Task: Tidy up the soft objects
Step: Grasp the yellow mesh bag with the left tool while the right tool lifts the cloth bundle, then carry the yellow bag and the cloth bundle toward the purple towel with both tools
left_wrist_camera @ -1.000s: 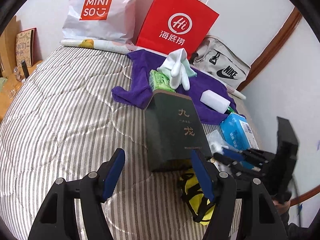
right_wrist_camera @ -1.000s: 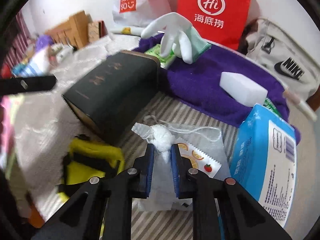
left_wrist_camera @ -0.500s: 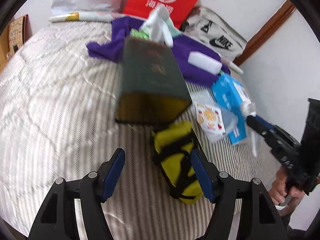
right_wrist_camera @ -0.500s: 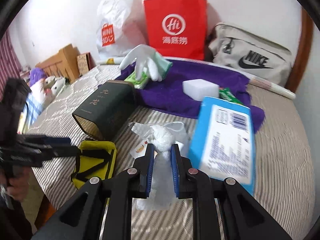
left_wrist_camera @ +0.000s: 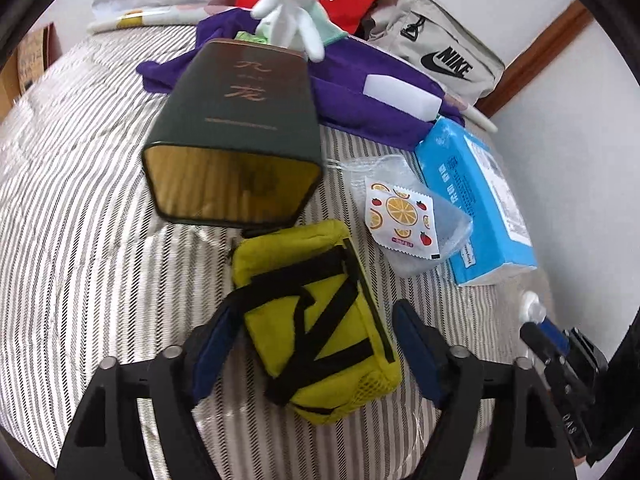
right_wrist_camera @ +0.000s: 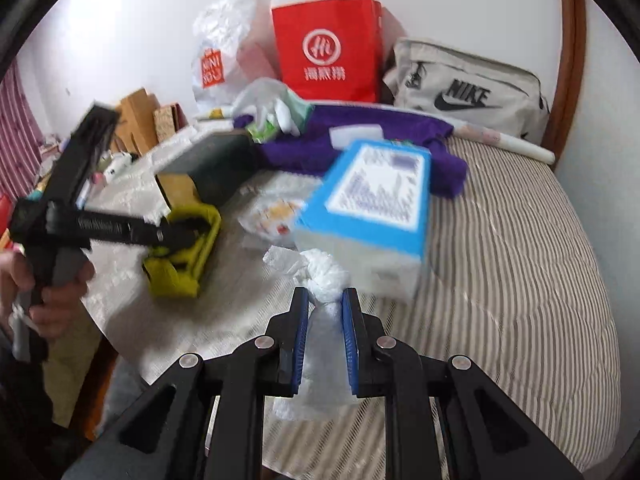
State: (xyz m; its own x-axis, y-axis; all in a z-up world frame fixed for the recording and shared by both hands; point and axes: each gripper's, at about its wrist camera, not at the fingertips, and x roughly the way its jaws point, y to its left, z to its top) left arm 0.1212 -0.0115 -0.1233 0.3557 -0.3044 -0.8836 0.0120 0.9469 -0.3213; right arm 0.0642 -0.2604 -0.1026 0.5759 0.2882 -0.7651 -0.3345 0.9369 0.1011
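A yellow pouch with black straps point(left_wrist_camera: 316, 316) lies on the striped bed; it also shows in the right wrist view point(right_wrist_camera: 180, 248). My left gripper point(left_wrist_camera: 316, 348) is open, its fingers on either side of the pouch, apart from it. My right gripper point(right_wrist_camera: 325, 312) is shut on a knotted clear plastic bag point(right_wrist_camera: 324, 276) and holds it above the bed's front edge. The right gripper also shows at the left wrist view's right edge point(left_wrist_camera: 556, 344). A white glove point(left_wrist_camera: 292, 12), a purple cloth point(left_wrist_camera: 360, 92) and a white sponge point(left_wrist_camera: 400, 96) lie further back.
A dark green box point(left_wrist_camera: 236, 128) lies on its side just behind the pouch. A blue tissue pack point(left_wrist_camera: 476, 196) and a fruit-print sachet point(left_wrist_camera: 404, 216) lie to the right. A red paper bag point(right_wrist_camera: 328, 48), white Miniso bag point(right_wrist_camera: 216, 56) and Nike bag point(right_wrist_camera: 464, 92) stand by the wall.
My left gripper has come down and forward over the yellow pouch, which now sits between its open fingers. My right gripper has pulled the plastic bag back toward the bed's front right.
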